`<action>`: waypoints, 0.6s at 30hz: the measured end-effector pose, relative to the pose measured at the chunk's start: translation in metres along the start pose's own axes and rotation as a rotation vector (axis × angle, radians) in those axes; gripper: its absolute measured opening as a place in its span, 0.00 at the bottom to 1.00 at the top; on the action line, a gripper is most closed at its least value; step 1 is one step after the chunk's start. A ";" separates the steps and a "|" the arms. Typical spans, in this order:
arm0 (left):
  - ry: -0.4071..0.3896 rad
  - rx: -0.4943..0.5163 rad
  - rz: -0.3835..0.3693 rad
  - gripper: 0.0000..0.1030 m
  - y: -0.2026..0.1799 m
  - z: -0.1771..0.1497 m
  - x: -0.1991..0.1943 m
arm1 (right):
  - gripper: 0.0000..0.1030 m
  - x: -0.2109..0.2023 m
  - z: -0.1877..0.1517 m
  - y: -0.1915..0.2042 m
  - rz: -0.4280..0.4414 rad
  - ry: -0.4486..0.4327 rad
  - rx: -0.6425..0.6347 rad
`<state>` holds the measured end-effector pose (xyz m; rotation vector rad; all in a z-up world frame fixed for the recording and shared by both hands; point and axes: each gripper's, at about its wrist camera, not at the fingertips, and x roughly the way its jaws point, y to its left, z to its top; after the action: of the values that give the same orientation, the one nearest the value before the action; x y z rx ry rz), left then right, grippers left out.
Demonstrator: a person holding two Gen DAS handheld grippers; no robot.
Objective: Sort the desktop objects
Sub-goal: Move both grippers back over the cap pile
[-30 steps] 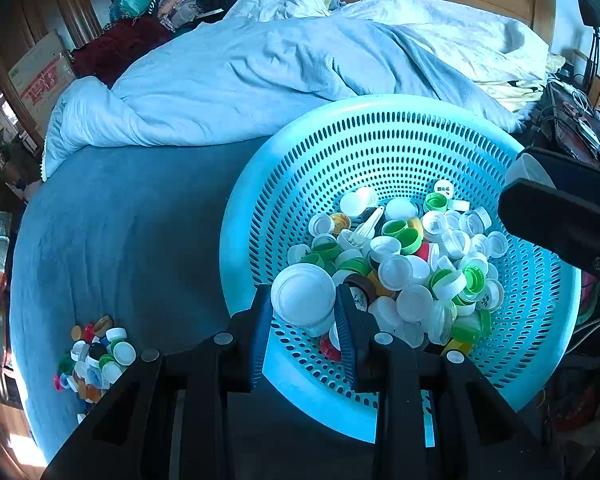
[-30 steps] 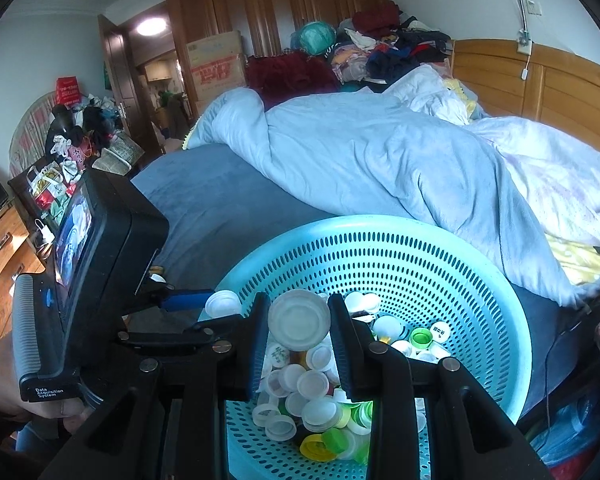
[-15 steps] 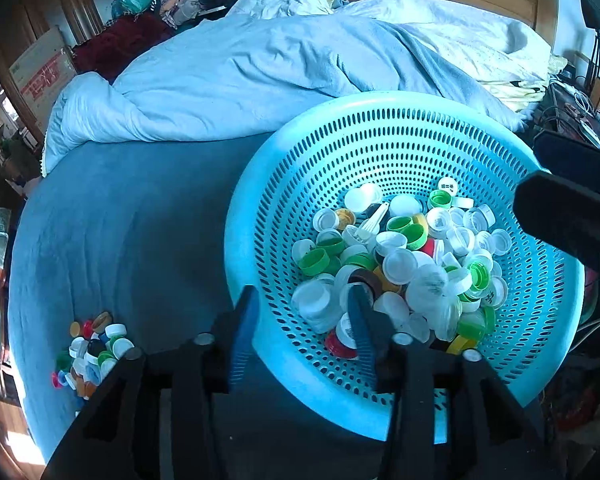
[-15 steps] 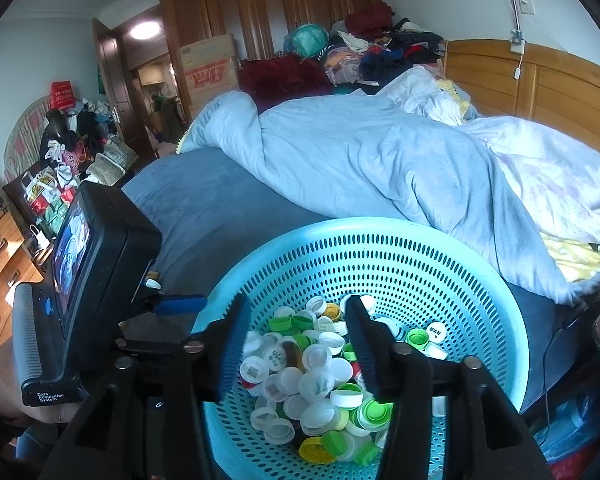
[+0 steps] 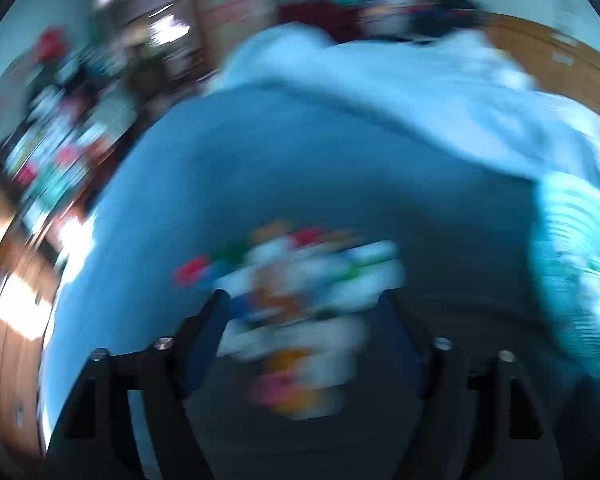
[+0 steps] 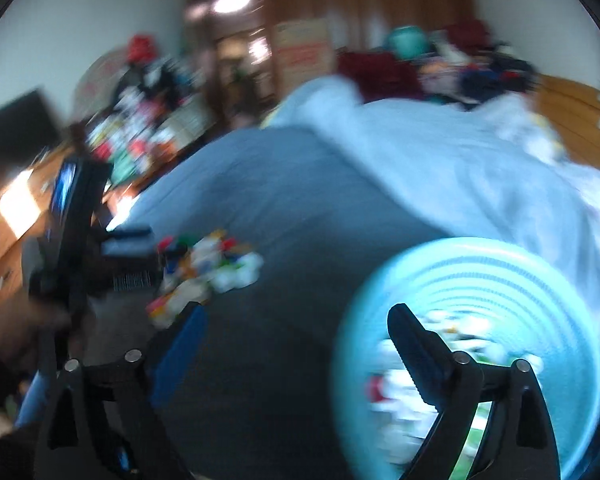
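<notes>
Both pictures are very blurry. The left hand-held gripper (image 5: 304, 300) has its two fingers spread wide apart, and nothing is held between them. It points at a pile of bottle caps (image 5: 300, 280) lying on the blue bed (image 5: 300, 168). The caps are white, red, green and orange, but the blur makes them hard to tell apart. The edge of the light blue basket (image 5: 572, 240) shows far to the right.

The right hand-held gripper (image 6: 292, 316) is wide open too and holds nothing. Its right finger is in front of the basket (image 6: 500, 264), which has more caps (image 6: 452, 344) inside. The pile of caps (image 6: 208, 264) on the bed is off to the left, well apart from the basket. A pale blanket (image 6: 480, 160) lies bunched up farther back on the bed.
</notes>
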<state>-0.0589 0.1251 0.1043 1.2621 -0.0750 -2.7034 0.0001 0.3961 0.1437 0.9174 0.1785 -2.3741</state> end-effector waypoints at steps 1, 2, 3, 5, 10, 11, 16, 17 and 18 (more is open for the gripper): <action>0.045 -0.065 0.037 0.70 0.034 -0.008 0.018 | 0.95 0.020 -0.002 0.012 0.023 0.032 -0.024; 0.079 -0.116 0.068 0.70 0.060 -0.016 0.032 | 0.95 0.043 -0.004 0.022 0.060 0.070 -0.037; 0.118 -0.156 0.111 0.70 0.084 -0.026 0.048 | 0.95 0.067 -0.006 0.031 0.087 0.110 -0.047; 0.193 -0.187 0.192 0.70 0.123 -0.047 0.080 | 0.95 0.107 -0.007 0.039 0.082 0.156 -0.055; 0.220 -0.241 0.175 0.85 0.176 -0.070 0.114 | 0.95 0.184 -0.005 0.035 0.062 0.213 0.030; 0.225 -0.227 0.170 0.85 0.177 -0.068 0.115 | 0.95 0.194 -0.005 0.036 0.033 0.213 0.034; 0.163 -0.023 0.212 0.85 0.162 -0.050 0.121 | 0.96 0.235 -0.012 0.034 -0.079 0.259 0.030; 0.136 -0.019 0.203 0.85 0.164 -0.047 0.120 | 0.99 0.238 -0.016 0.034 -0.086 0.250 0.026; 0.109 -0.020 0.195 0.85 0.166 -0.044 0.120 | 1.00 0.239 -0.019 0.033 -0.090 0.241 0.025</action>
<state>-0.0809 -0.0576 0.0041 1.3198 -0.1491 -2.4610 -0.1123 0.2625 -0.0235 1.2308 0.2890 -2.3456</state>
